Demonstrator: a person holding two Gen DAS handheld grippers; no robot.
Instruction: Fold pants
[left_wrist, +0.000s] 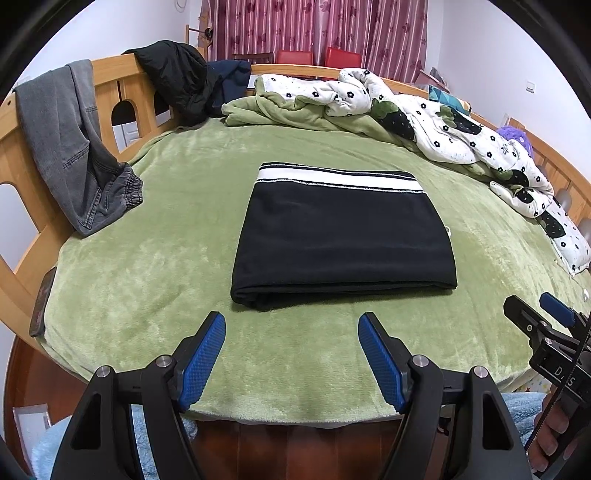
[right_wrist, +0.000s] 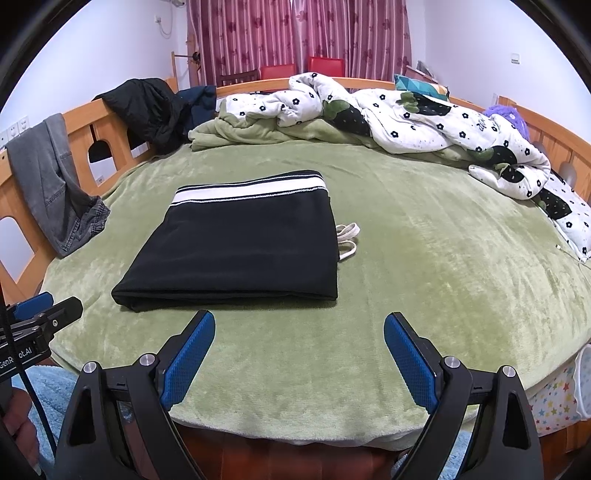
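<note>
One pair of black pants (left_wrist: 343, 236), folded, is lying mid-bed on the green blanket (left_wrist: 147, 277). Left gripper (left_wrist: 291, 332) and right gripper (right_wrist: 299, 330) are hovering near its front edge, both jaws open, gripping nothing. One drawstring (right_wrist: 347, 240) is sticking out beside it.

A home bedroom: wooden-framed bed (left_wrist: 110, 96), rumpled quilt (left_wrist: 461, 125), curtains (left_wrist: 314, 26).

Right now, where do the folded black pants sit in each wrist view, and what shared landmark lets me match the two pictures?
Left wrist view: the folded black pants lie in the middle, straight ahead of the open left gripper.
Right wrist view: the folded black pants lie left of centre, beyond the open right gripper.
Shared landmark: the grey jeans draped over the wooden rail, left in both.
</note>
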